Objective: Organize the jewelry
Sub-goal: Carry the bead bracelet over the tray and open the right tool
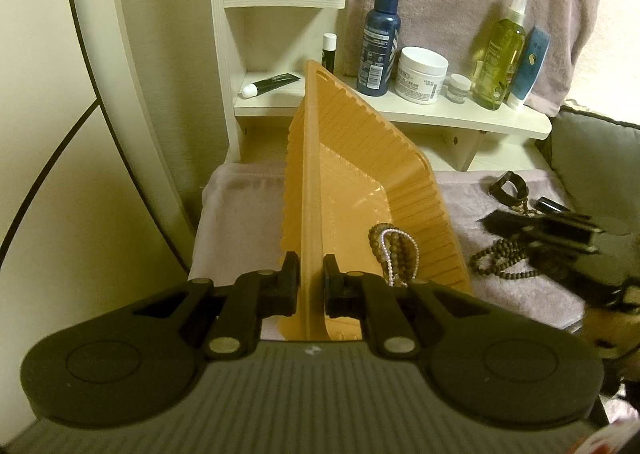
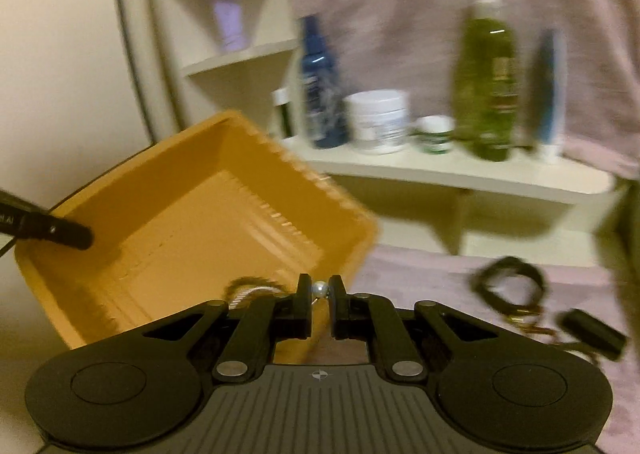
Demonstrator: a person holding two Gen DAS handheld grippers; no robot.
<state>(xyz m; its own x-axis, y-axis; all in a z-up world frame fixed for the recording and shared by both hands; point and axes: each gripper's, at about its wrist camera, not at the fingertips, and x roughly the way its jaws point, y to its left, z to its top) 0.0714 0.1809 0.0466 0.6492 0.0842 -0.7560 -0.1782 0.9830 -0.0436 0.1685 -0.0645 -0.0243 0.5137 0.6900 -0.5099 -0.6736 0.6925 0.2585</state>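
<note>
My left gripper point(image 1: 311, 284) is shut on the rim of the orange ribbed tray point(image 1: 372, 173), which it holds tilted up on one edge. Brown and pearl bead bracelets point(image 1: 394, 254) lie in the tray's low corner. My right gripper point(image 2: 319, 290) is shut on a small white pearl piece point(image 2: 319, 287), just in front of the tray's point(image 2: 180, 213) near edge. In the left wrist view that right gripper point(image 1: 500, 223) is a blurred shape over the towel. A brown bead string point(image 1: 504, 262) lies beneath it.
A black bracelet point(image 2: 508, 282) and a small dark item point(image 2: 592, 330) lie on the pink towel point(image 1: 520, 294) at the right. Behind, a white shelf point(image 1: 400, 109) carries bottles and a cream jar point(image 1: 422, 73). A cushion point(image 1: 592, 157) stands at the far right.
</note>
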